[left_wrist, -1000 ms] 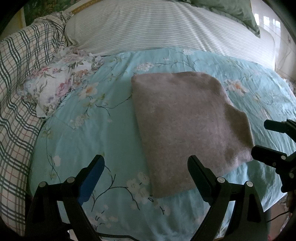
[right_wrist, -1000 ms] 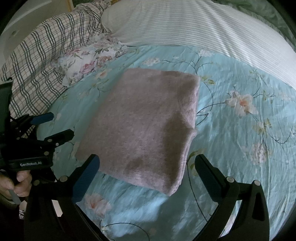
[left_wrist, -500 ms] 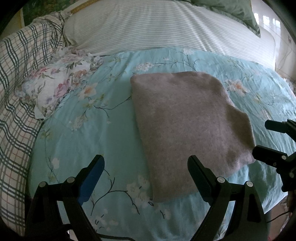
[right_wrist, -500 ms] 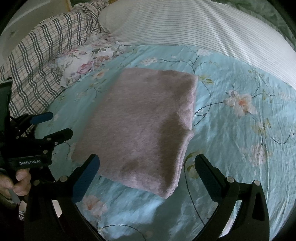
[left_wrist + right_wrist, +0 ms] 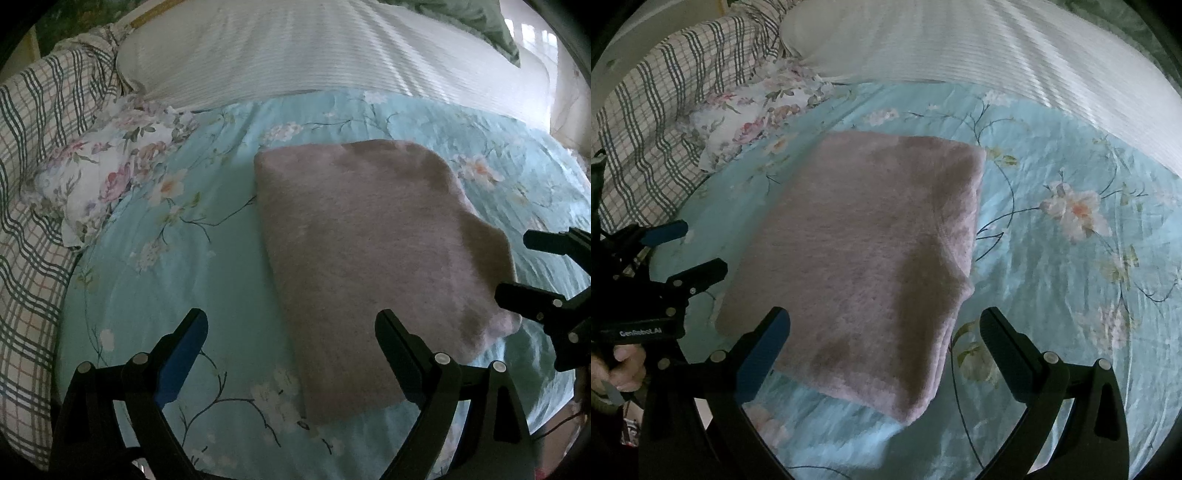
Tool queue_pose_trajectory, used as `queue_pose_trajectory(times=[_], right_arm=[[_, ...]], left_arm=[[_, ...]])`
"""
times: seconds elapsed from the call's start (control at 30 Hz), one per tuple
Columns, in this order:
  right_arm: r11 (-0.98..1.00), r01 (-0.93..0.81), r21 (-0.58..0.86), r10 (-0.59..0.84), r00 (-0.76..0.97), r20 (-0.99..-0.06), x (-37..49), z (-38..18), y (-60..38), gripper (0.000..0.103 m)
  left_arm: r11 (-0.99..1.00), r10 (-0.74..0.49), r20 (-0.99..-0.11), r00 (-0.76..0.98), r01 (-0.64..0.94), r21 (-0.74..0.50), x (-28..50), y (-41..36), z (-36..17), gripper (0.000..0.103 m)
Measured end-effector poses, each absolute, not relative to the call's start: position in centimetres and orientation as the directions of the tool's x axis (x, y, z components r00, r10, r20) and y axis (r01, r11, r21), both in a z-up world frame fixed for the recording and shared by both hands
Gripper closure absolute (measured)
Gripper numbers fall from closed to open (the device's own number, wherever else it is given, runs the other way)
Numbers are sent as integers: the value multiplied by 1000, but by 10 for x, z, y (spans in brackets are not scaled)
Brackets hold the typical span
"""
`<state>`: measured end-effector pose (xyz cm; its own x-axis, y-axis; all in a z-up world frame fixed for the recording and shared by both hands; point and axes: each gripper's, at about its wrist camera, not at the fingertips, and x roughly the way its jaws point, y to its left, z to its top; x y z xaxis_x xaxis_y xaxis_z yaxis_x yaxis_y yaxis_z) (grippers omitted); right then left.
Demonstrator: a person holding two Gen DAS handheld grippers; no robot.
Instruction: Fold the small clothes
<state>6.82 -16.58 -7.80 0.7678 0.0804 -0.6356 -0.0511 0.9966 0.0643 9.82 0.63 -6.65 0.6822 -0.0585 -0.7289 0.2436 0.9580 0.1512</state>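
Observation:
A folded pinkish-grey fuzzy garment [image 5: 373,258] lies flat on the light blue floral bedspread [image 5: 177,288]; it also shows in the right wrist view [image 5: 864,266]. My left gripper [image 5: 291,325] is open and empty, held above the garment's near left corner. My right gripper [image 5: 886,325] is open and empty, held above the garment's near edge. The right gripper also shows at the right edge of the left wrist view [image 5: 517,269]. The left gripper shows at the left edge of the right wrist view [image 5: 701,247].
A crumpled white floral cloth [image 5: 107,177] lies to the left of the garment. A plaid blanket [image 5: 33,229] runs along the left side. A white striped pillow [image 5: 314,55] lies across the back. The bed's near edge is just below the grippers.
Both grippers have drifted slightly closer over the garment, staying open. The garment has not moved.

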Motion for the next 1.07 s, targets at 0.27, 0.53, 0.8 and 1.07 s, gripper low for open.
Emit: queue_pose_trajectory(times=[0.27, 0.53, 0.8, 1.07], right_arm=[[997, -47, 65, 77, 770, -633, 72, -77, -166, 1], [997, -45, 66, 77, 776, -626, 73, -73, -169, 1], [997, -43, 70, 77, 777, -625, 74, -72, -169, 1], [997, -17, 78, 63, 772, -632, 85, -78, -172, 1]], left_arm=[[956, -56, -720, 692, 244, 160, 103, 6, -66, 9], [957, -61, -721, 690, 245, 154, 106, 5, -64, 9], [957, -53, -721, 691, 241, 160, 108, 3, -63, 9], [964, -65, -714, 697, 228, 135, 107, 9, -62, 9]])
